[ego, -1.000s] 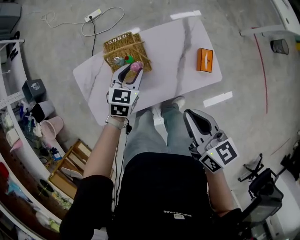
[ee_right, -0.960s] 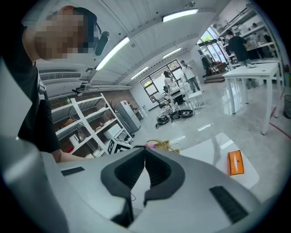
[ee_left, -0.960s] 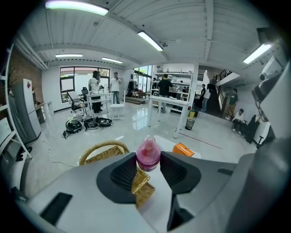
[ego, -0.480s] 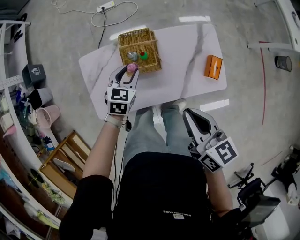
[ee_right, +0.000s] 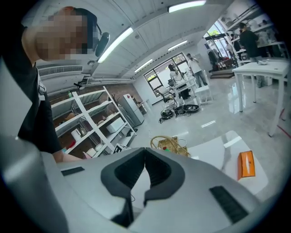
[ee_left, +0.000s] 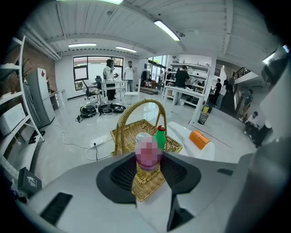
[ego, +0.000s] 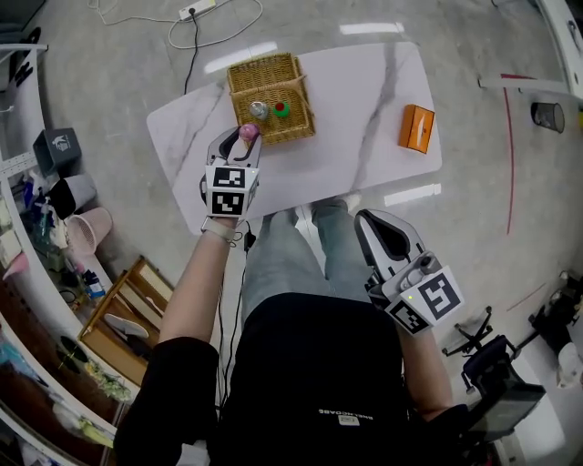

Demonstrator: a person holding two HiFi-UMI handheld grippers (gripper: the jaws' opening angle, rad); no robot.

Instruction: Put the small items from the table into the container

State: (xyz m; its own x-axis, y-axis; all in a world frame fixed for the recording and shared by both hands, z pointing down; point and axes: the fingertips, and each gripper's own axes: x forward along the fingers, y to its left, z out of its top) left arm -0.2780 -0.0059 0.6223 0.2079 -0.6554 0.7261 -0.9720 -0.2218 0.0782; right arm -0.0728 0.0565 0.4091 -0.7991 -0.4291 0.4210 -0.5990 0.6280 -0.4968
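Observation:
My left gripper (ego: 244,136) is shut on a small pink round item (ego: 247,132), which fills the gap between the pads in the left gripper view (ee_left: 148,154). It hovers at the near left corner of the wicker basket (ego: 271,75) on the white marble table (ego: 364,91). The basket with its arched handle (ee_left: 132,123) holds a green bottle with a red cap (ego: 281,109) (ee_left: 160,137) and a clear greyish item (ego: 259,110). An orange box (ego: 416,127) lies near the table's right end. My right gripper (ego: 366,221) is shut and empty, low beside the person's legs, off the table.
A power strip with cable (ego: 202,11) lies on the floor beyond the table. Shelving, a pink bin (ego: 82,230) and a wooden crate (ego: 127,314) stand at the left. People and white desks fill the room behind the basket (ee_left: 182,82).
The left gripper, still holding the pink item, has shifted leftward along the basket's near edge and sunk lower. The right gripper has hardly moved.

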